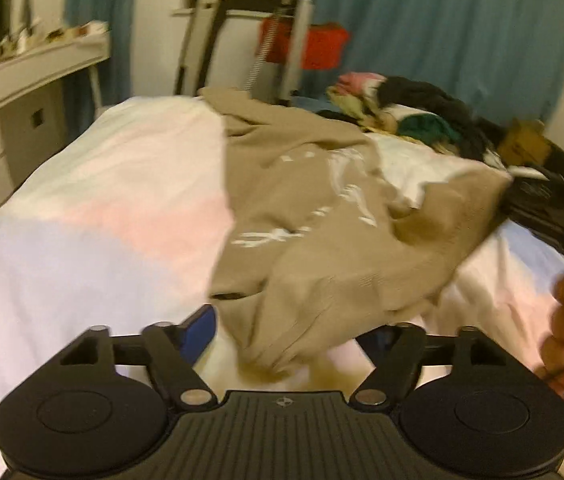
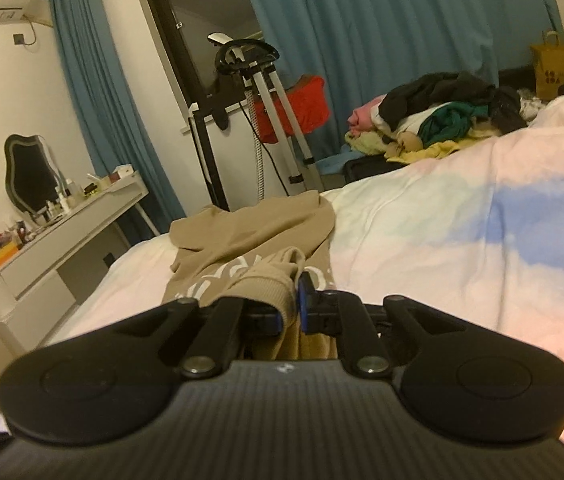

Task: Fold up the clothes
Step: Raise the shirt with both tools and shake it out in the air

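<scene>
Gripping the tan sweatshirt point(image 2: 270, 276), right tool point(image 2: 296, 304) clamps its edge.

The left wrist view looks forward from just behind its gripper point(image 1: 282, 344), low over the bed point(image 1: 82, 240), facing along the bed toward the curtain point(image 1: 442, 32) and clothes pile point(image 1: 410, 108) at its far edge; the top point(image 1: 322, 216) lies close in front. The right wrist view sits lower, nearly level with the bed point(image 2: 442, 240), behind its gripper point(image 2: 294, 308), facing the same wall. Both share the top point(image 2: 258, 232), pile point(image 2: 442, 108), curtain point(image 2: 382, 20), desk point(image 2: 62, 232) and stand point(image 2: 266, 92).
</scene>
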Motion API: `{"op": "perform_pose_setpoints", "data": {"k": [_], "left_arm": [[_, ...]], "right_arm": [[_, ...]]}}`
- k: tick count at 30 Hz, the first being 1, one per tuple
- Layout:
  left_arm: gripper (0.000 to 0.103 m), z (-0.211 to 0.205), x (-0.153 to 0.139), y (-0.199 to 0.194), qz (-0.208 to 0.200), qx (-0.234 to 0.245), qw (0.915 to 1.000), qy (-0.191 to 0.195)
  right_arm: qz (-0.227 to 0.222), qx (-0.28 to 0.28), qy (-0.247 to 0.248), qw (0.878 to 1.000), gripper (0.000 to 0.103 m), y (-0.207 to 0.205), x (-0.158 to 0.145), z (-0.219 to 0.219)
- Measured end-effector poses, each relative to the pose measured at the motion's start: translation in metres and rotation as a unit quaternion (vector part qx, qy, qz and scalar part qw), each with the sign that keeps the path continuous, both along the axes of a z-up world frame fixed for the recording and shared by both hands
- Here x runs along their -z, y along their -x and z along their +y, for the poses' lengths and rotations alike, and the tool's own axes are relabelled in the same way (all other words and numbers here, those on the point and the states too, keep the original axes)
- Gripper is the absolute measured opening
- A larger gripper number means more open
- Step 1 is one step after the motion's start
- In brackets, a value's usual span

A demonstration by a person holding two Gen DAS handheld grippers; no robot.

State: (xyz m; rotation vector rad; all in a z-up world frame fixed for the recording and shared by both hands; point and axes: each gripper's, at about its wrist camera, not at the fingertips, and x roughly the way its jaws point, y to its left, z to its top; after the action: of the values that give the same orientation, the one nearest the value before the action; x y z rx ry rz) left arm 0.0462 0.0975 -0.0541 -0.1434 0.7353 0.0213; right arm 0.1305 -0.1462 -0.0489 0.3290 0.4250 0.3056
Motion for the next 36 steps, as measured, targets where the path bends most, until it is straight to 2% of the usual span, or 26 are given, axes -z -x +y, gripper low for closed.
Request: {"op": "perform_pose_setpoints", "data": {"k": [4, 6, 10, 14, 17, 18, 19, 20, 21, 22, 24, 26, 27, 30, 33, 36], "left_arm": [[0.083, -0.013, 0.005, 0.001, -0.008, 0.005, 0.9993, -0.036], [0.083, -0.017, 0.009, -0.010, 0.006, -0.003, 0.9989, -0.047], [0.082, -0.017, 0.010, -0.017, -0.004, -0.034, 0.9983, -0.048], [0.083, -0.012, 0.010, -0.020, -0.005, -0.065, 0.9951, -0.074], [0.084, -0.008, 0.008, -0.020, -0.009, -0.081, 0.9934, -0.081], [0.084, -0.007, 0.006, -0.019, -0.013, -0.082, 0.9935, -0.077], [0.084, -0.005, 0.005, -0.018, -0.017, -0.084, 0.9935, -0.075], [0.084, -0.003, 0.003, -0.017, -0.022, -0.089, 0.9930, -0.074], [0.084, -0.001, 0.001, -0.015, -0.025, -0.093, 0.9928, -0.071], [0.084, 0.001, -0.001, -0.013, -0.029, -0.097, 0.9925, -0.068], [0.085, 0.005, -0.004, -0.010, -0.032, -0.102, 0.9926, -0.058], [0.086, 0.014, -0.005, -0.005, -0.028, -0.099, 0.9946, -0.012], [0.086, 0.019, -0.006, -0.001, -0.031, -0.103, 0.9941, 0.011], [0.086, 0.024, -0.016, 0.012, -0.062, -0.120, 0.9904, 0.029], [0.086, 0.031, -0.036, 0.031, -0.120, -0.147, 0.9813, 0.031], [0.087, 0.041, -0.066, 0.047, -0.182, -0.169, 0.9683, 0.026]], "right_arm": [[0.000, -0.002, -0.006, 1.000, 0.011, -0.006, 0.003, 0.001], [0.004, 0.000, -0.016, 1.000, 0.011, -0.008, 0.005, -0.001], [0.005, 0.012, -0.017, 1.000, 0.011, -0.010, 0.008, -0.006], [-0.004, 0.040, -0.021, 0.999, 0.012, -0.010, 0.008, -0.014], [-0.014, 0.078, 0.019, 0.997, 0.013, -0.009, 0.008, -0.016], [-0.013, 0.093, 0.044, 0.995, 0.020, -0.009, 0.010, -0.015], [-0.009, 0.111, 0.069, 0.991, 0.040, -0.010, 0.012, -0.015], [-0.006, 0.128, 0.087, 0.988, 0.050, -0.009, 0.016, -0.016], [-0.004, 0.143, 0.104, 0.984, 0.067, -0.009, 0.019, -0.018], [-0.001, 0.152, 0.113, 0.982, 0.074, -0.007, 0.022, -0.021], [0.006, 0.164, 0.121, 0.979, 0.073, -0.004, 0.025, -0.028], [0.001, 0.179, 0.125, 0.976, 0.073, 0.003, 0.020, -0.032], [-0.013, 0.186, 0.122, 0.975, 0.073, 0.010, 0.013, -0.033], [-0.060, 0.199, 0.108, 0.972, 0.073, 0.033, -0.010, -0.036], [-0.096, 0.201, 0.107, 0.969, 0.073, 0.058, -0.037, -0.030], [-0.122, 0.196, 0.100, 0.968, 0.073, 0.078, -0.077, -0.023]]}}
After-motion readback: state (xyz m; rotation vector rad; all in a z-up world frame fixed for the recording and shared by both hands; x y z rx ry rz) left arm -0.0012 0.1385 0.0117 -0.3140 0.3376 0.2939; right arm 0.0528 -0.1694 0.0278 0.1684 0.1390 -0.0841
